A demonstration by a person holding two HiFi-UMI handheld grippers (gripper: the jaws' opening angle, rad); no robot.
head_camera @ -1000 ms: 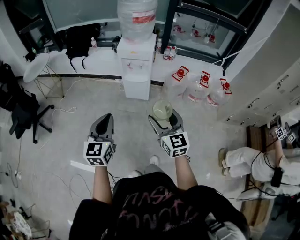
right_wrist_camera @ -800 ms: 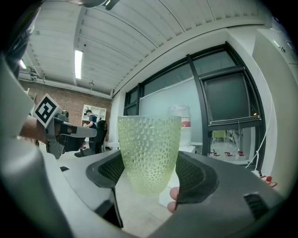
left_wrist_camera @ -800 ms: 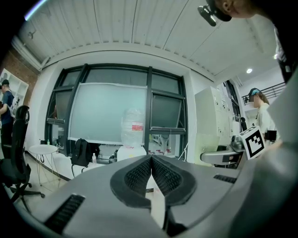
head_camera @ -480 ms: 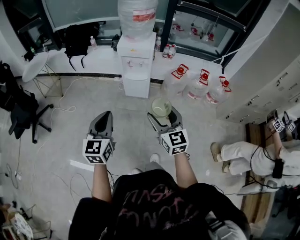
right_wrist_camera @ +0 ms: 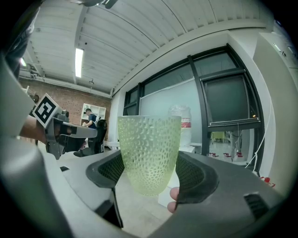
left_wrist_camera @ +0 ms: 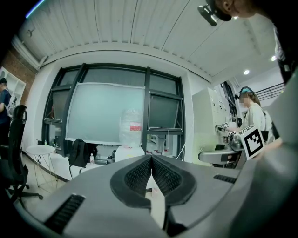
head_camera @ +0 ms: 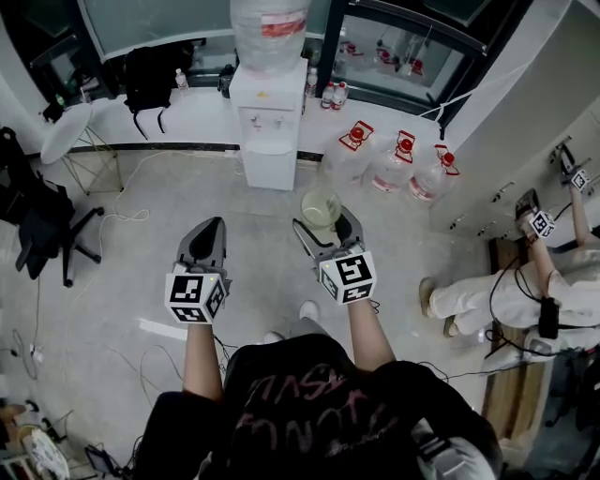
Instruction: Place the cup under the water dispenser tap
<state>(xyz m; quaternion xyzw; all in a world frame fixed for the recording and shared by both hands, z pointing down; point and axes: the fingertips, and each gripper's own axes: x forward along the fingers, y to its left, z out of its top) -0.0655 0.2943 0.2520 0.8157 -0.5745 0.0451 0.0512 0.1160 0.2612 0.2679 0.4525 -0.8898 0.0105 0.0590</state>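
Barely anything new compared with a second back. Still pinching the dimpled pale-green cup [right_wrist_camera: 149, 155] upright in the right gripper [head_camera: 325, 223], ribbed pads pressing on both sides of its lower half, jaws spread wide to fit it. Maybe a hair of drift toward 12 o'clock in the head view, nothing worth calling a move. Left gripper [head_camera: 211, 234] parked at 9 o'clock of the right one, jaws closed together on nothing, pointing the same way. Biggest visible change way off at 3 o'clock: second person [head_camera: 506, 300] by the wall now reaching higher with their own marker-cube grippers. No bearing on the job.

Meaning for the task: not much progress. Still well apart from the water dispenser [head_camera: 267, 122] at 12 o'clock, big bottle [head_camera: 272, 28] on top, bare floor [head_camera: 122, 244] in between, gap looking about the same as before. Taps [head_camera: 265, 120] just visible as small dots above the recess, too small to tell apart. Row of red-capped water jugs [head_camera: 389, 169] on the floor at 1 o'clock, worth steering clear of.

Reads as the carry phase: grip sorted, approach hardly started. Next up, probably: walking in, keeping the cup level, then setting it into the recess under a tap before letting go. Main worry: a smooth-looking cup in a wide pinch, so no sudden tilts
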